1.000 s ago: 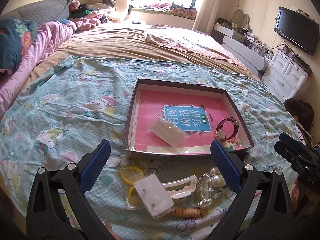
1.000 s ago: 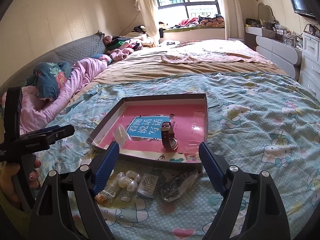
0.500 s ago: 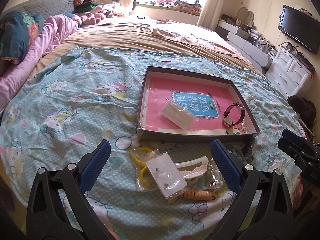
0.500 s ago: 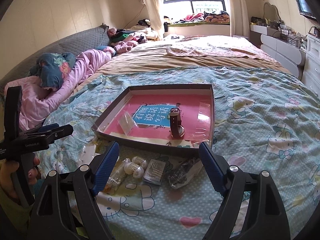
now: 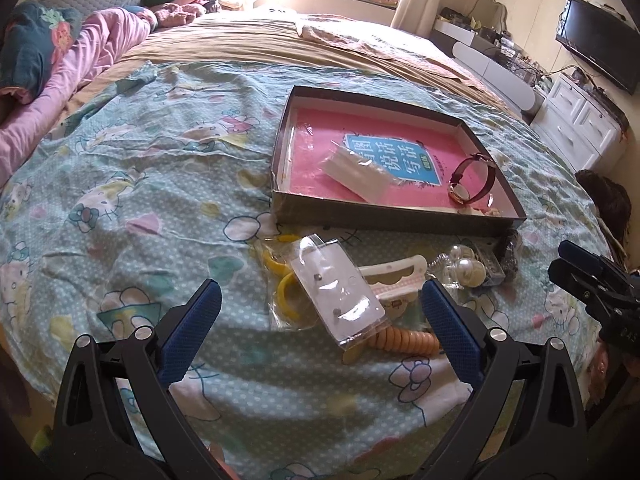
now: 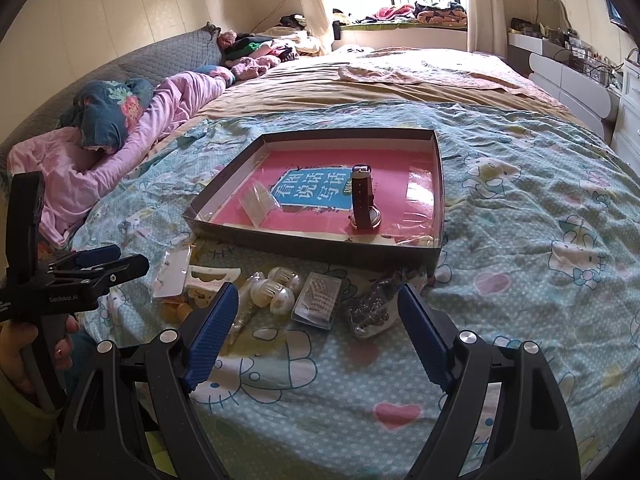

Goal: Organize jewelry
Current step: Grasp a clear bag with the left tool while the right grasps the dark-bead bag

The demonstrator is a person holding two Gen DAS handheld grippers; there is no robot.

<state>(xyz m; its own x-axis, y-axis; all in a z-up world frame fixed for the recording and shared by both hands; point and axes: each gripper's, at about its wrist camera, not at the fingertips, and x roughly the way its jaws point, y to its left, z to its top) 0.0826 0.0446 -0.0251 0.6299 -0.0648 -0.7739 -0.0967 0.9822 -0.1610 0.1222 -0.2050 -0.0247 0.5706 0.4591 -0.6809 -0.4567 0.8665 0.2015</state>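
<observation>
A shallow dark cardboard box with a pink printed floor (image 5: 396, 212) (image 6: 320, 242) is seen lying on the bed's pale-blue cartoon-print sheet (image 5: 132, 184) (image 6: 532, 216). Inside it, a maroon-strapped wristwatch with a gold case (image 5: 472, 180) (image 6: 362, 200) is stood near the front right corner, and a small clear plastic packet (image 5: 358, 174) (image 6: 258, 202) is laid left of it. Just in front of the box, loose jewelry is spread on the sheet: yellow plastic rings in a clear bag (image 5: 286, 280), a clear flat pouch with tiny studs (image 5: 338, 296) (image 6: 172, 276), a white and pink comb-shaped clip (image 5: 394, 278) (image 6: 210, 276), an orange ribbed hair tie (image 5: 404, 340), large pearl-like beads (image 5: 468, 266) (image 6: 276, 290), a clear rectangular case (image 6: 318, 300) and a silvery chain bundle in plastic (image 6: 372, 306). The left gripper (image 5: 320, 320) (image 6: 132, 262) and right gripper (image 6: 316, 324) (image 5: 564, 264) are held above the sheet with jaws spread wide, nothing between them.
</observation>
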